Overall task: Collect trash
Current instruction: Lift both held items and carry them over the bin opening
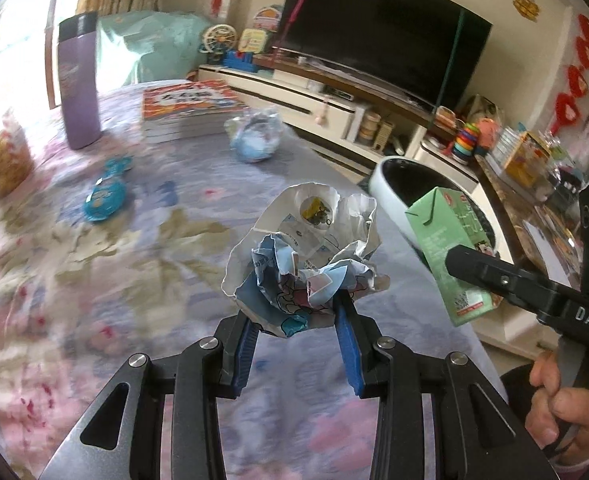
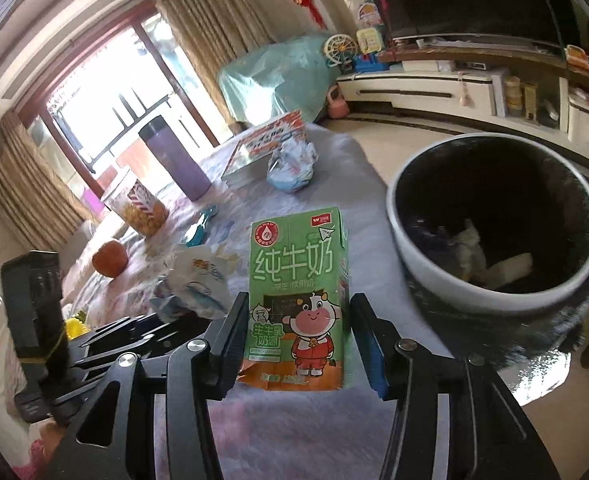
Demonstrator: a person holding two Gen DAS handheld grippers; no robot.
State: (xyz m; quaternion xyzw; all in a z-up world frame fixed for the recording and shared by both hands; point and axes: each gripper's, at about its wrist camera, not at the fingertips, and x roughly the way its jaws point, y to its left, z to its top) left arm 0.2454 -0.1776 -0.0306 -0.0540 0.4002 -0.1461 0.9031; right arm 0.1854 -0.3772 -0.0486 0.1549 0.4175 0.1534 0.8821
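My left gripper (image 1: pixel 294 312) is shut on a crumpled ball of printed paper (image 1: pixel 306 260) and holds it above the flowered tablecloth (image 1: pixel 94 280). My right gripper (image 2: pixel 294 320) is shut on a green milk carton (image 2: pixel 300 300), upright, held near the table's right edge; the carton also shows in the left wrist view (image 1: pixel 450 248). A round white trash bin (image 2: pixel 494 300) with a black liner stands on the floor to the right, with some trash inside; its rim shows in the left wrist view (image 1: pixel 386 168). Another crumpled wrapper (image 1: pixel 254 136) and a blue packet (image 1: pixel 104 196) lie on the table.
A purple tumbler (image 1: pixel 78 84), a stack of books (image 1: pixel 190 108) and a snack jar (image 2: pixel 138 208) stand at the table's far side. An orange fruit (image 2: pixel 110 258) lies at the left. A TV (image 1: pixel 374 32) on a white cabinet (image 1: pixel 294 96) fills the back.
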